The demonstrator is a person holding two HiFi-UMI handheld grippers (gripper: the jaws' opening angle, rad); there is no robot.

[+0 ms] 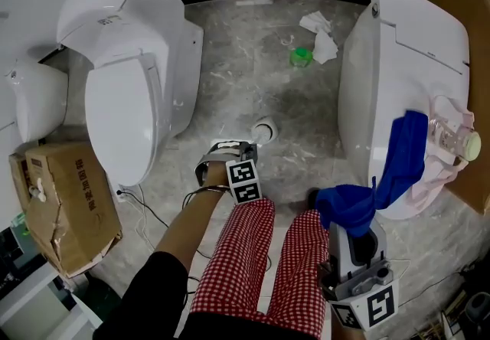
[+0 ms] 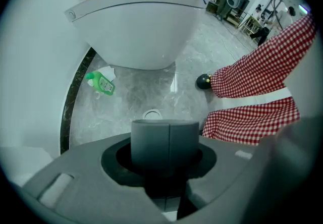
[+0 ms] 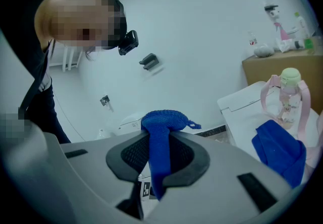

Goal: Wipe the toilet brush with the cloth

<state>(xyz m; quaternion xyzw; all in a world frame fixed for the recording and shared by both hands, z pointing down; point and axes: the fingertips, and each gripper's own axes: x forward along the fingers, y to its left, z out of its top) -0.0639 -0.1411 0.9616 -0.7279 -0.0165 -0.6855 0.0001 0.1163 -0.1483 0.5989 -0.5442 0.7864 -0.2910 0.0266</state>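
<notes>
Toilet brush handle [image 2: 164, 142] clamped in left tool [image 1: 224, 158]; right tool [image 3: 159, 157] pinches cloth [image 1: 400, 156]; marble floor [image 1: 253, 70], two toilets [image 1: 122, 105].

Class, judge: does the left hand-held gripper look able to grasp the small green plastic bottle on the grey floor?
Probably not: the left hand-held gripper is shut on a grey cylindrical handle, though the way across the floor to the small green plastic bottle looks open.
</notes>
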